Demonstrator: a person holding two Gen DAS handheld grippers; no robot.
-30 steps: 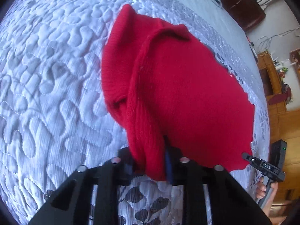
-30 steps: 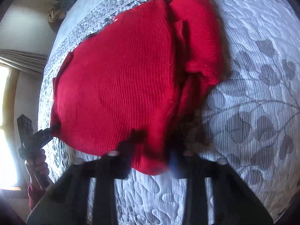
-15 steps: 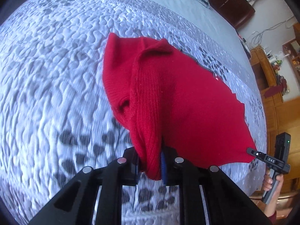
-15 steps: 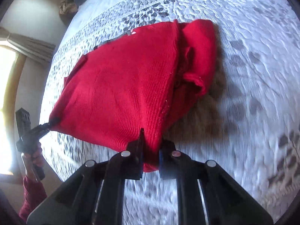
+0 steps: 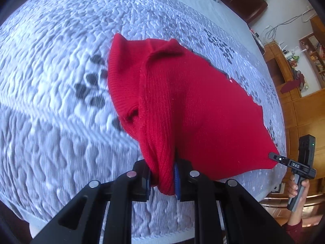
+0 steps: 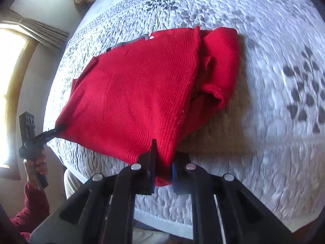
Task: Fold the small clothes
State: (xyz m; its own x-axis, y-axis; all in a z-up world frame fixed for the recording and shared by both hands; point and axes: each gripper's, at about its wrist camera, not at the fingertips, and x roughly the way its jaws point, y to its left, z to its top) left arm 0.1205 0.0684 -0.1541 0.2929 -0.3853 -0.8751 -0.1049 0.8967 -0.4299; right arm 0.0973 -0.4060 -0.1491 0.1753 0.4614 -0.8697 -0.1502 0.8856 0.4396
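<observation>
while stretched over the bed point(image 5: 50, 122): red sweater point(image 5: 203, 111), lifted by two corners to keep it flat for folding
left gripper point(image 5: 162, 183): clamped on one corner
right gripper point(image 6: 163, 170): clamped on the other

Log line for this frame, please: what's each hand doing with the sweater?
left tongs: shut on red sweater corner | right tongs: shut on opposite corner | sweater: near edge lifted, far part on quilted bedspread

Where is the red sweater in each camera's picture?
Left wrist view: the red sweater fills the middle, one corner clamped in the left gripper.
Right wrist view: the red sweater sits left of centre, clamped in the right gripper.
Shared landmark: the white quilted bedspread.
</observation>
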